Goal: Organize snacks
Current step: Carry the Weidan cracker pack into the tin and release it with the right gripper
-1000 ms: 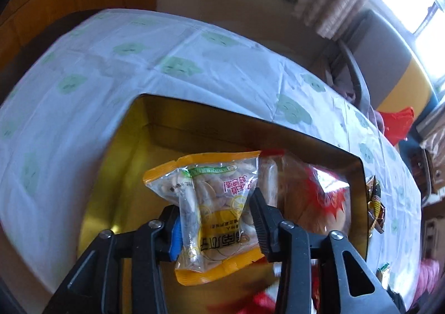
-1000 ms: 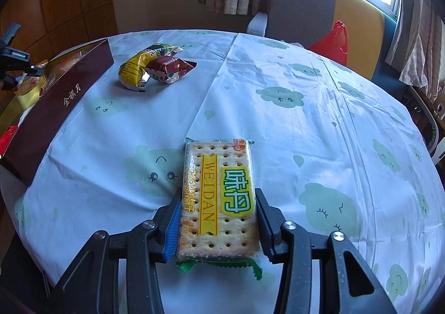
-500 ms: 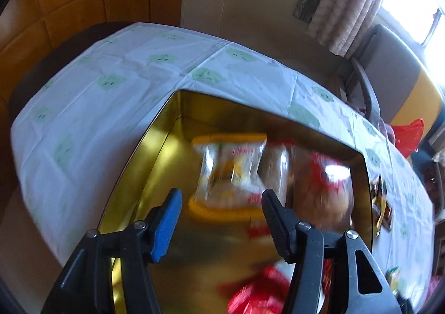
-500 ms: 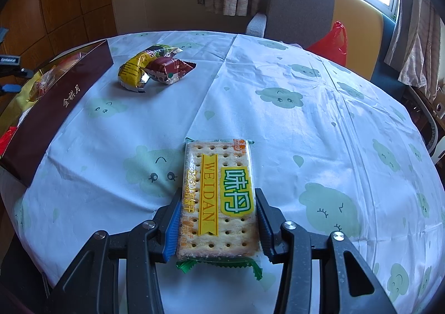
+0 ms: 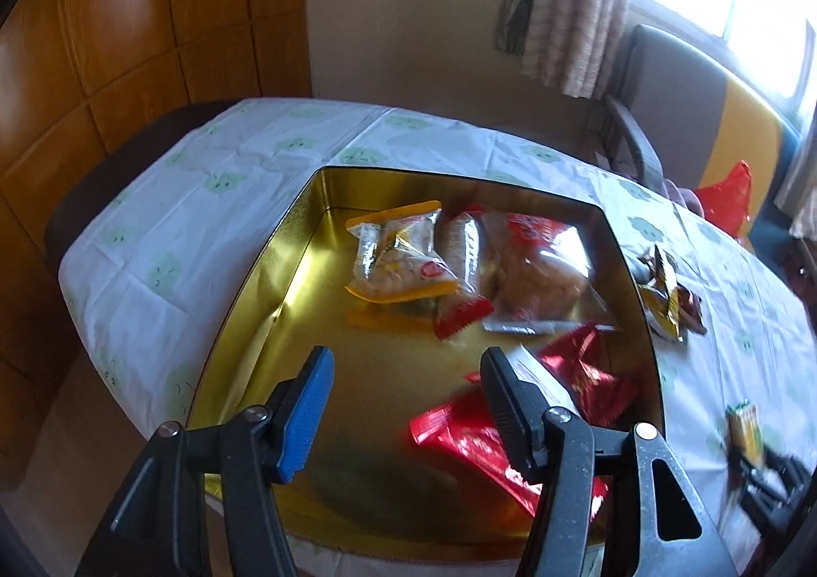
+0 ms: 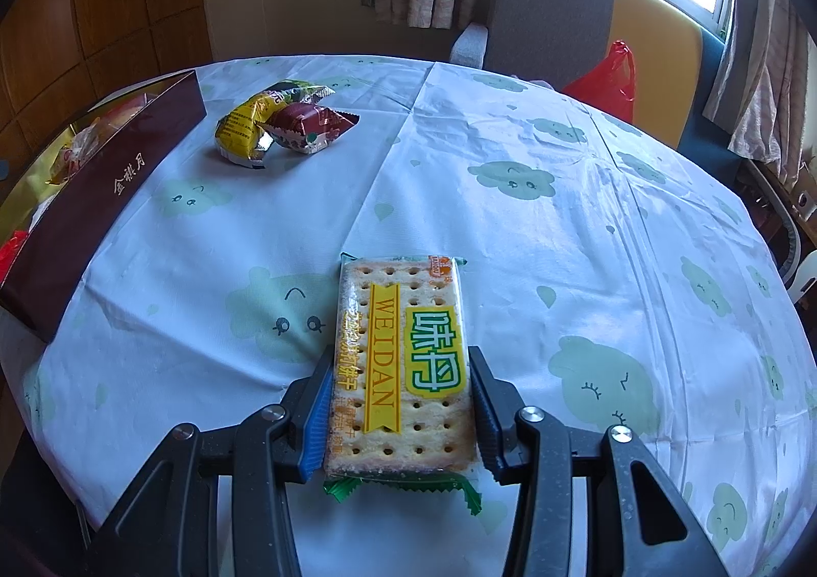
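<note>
Tin (image 5: 265, 265) sits at the bench's left edge, gold inside, already holding several packets: a yellow-edged one (image 5: 398, 260) at the far end, clear and red ones (image 5: 577, 373) to its right and nearer. The left gripper (image 5: 403, 403) hangs above the tin's near half, its fingers (image 5: 306, 403) spread with nothing between them.

To the right of the tin, two loose packets (image 6: 281, 127) lie on the cloth just beside its dark wall (image 6: 97, 199).

Farther right and nearer, the cracker pack (image 6: 403, 362) lies flat on the bench (image 6: 561, 230), its long axis running straight away from the right gripper (image 6: 401, 403). Those fingers (image 6: 319, 403) are clenched on the pack's long sides at its near end. From the pack, the tin lies far-left, so the carry likely goes across to the left, the right hand being the one placed for it.
</note>
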